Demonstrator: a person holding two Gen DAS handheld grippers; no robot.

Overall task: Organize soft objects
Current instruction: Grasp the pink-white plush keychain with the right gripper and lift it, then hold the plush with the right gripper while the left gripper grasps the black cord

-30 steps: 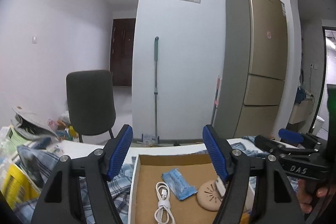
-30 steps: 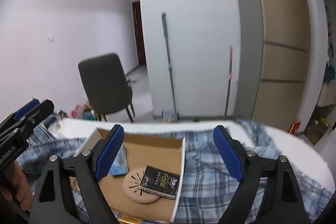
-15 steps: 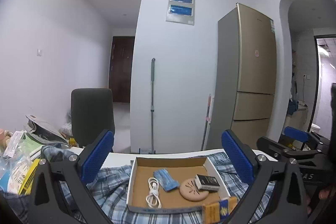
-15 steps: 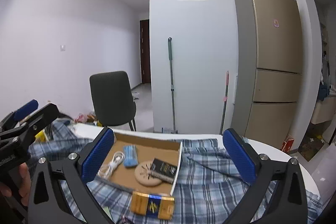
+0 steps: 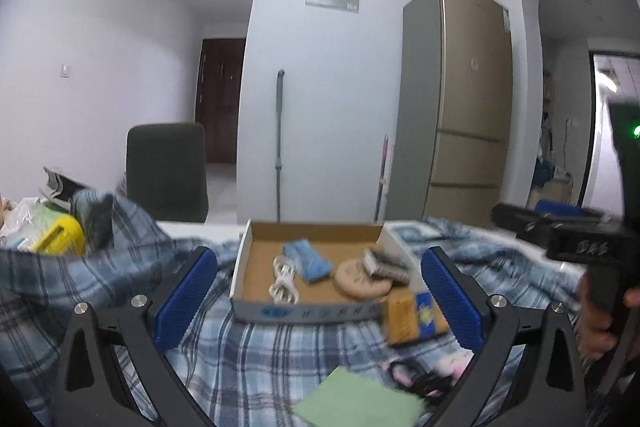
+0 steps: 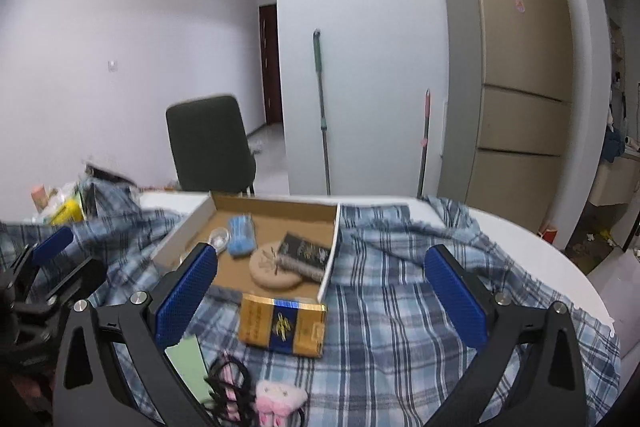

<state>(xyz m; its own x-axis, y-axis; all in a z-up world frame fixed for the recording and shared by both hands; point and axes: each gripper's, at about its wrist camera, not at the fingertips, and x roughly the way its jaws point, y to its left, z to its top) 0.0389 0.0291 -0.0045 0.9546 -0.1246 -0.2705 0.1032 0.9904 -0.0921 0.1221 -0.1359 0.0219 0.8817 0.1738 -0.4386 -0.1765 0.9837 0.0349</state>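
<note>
I held both grippers over the plaid cloth [image 6: 400, 307], and the box [image 5: 248, 263] was my landmark. My left gripper [image 5: 320, 301] stood wide with nothing between its blue pads [image 5: 188, 297]; it looked straight at the near wall of the box. My right gripper [image 6: 320, 297] was just as wide and empty, set to the near right of the box, with its left pad in front of the box's near corner. Inside the box lay a white cable [image 5: 284, 281] at the left, a blue pouch [image 5: 308, 261] beside it, a round tan disc [image 5: 360, 281] toward the right, and a dark booklet [image 6: 306, 251] resting partly on the disc. Just outside the near right corner of the box a gold and blue pack [image 6: 282, 325] lay on the cloth, touching the box wall or nearly so. Nearer to me than the pack were a green sheet [image 5: 360, 401], a tangle of black cord [image 6: 228, 383] and a pink plush toy [image 6: 278, 401]. Left of the box the cloth rose in a heap against a yellow thing [image 5: 64, 237]. Behind the box stood a dark chair [image 6: 210, 143], and a fridge [image 6: 516, 67] to the right.
</note>
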